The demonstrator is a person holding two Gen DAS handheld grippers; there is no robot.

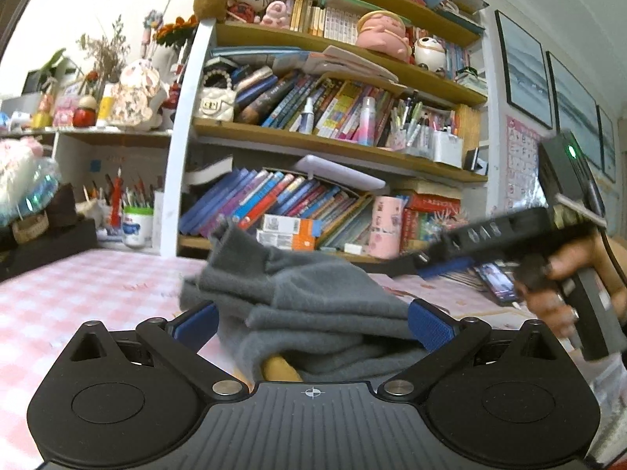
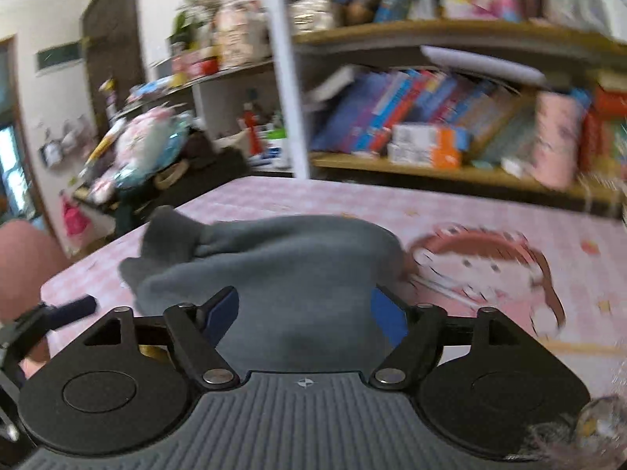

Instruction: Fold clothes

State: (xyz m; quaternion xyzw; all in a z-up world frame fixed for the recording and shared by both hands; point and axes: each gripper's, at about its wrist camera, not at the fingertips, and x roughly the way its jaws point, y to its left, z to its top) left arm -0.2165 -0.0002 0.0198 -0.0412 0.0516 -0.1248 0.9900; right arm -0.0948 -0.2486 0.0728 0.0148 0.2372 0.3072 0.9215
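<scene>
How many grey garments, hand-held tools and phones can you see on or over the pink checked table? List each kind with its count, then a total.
Grey garment: 1
Tools: 2 (left tool, right tool)
Phone: 1
Total: 4

Grey fleece garment (image 1: 313,293), bunched in loose folds on pink checked tablecloth (image 1: 78,286)

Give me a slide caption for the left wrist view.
Left gripper open around folded grey garment on pink checked tablecloth, facing bookshelf.
</scene>
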